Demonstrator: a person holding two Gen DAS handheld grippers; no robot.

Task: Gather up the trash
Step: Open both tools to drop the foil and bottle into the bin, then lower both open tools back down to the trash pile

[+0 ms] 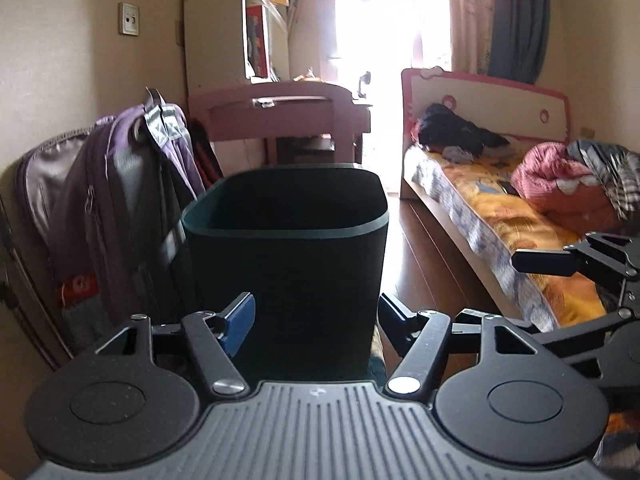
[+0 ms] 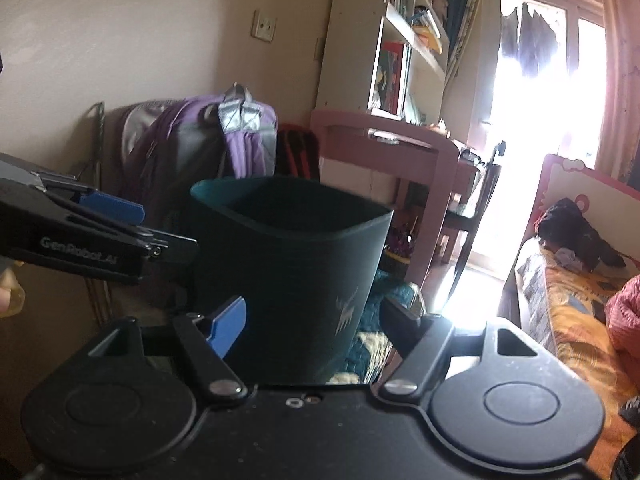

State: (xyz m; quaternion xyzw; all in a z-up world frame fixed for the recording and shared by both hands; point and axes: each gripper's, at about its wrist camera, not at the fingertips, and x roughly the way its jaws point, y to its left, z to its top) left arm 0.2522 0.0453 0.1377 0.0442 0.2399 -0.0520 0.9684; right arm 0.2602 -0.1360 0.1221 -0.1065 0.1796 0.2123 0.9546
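Left gripper (image 1: 316,320): jaws apart, nothing pinched; the dark green bin (image 1: 286,248) stands directly ahead, its lower wall filling the gap betw. the two fingers, pads not seen pressing on it. Right gripper (image 2: 314,320): jaws likewise apart and empty; same bin ahead, centred slightly left of the gap, a pale logo on its near wall.

Key relation: bin lies straight forward of both pairs of jaws, upright, long axis vertical, open mouth up and above fingertip level in both views. Neither gripper is clearly nearer; left appears a touch closer and more square-on (judgement only). The two grippers sit side by side: the right one's finger shows at the right edge of the left wrist view, the left one's blue-padded finger at the left edge of the right wrist view.

Counts: grippers 2; bins 1; loose trash items visible 0 — inside of bin too dark to tell whether it holds anything.

Outward: purple backpack (image 1: 132,208) left of the jaws, touching or just beside the bin; pink desk (image 1: 280,116) beyond the bin; bed (image 1: 512,216) w/ rumpled clothes to the right; bright balcony door farthest ahead.

Likely step: approaching the bin, prob. to grasp its rim or walls w/ both grippers.
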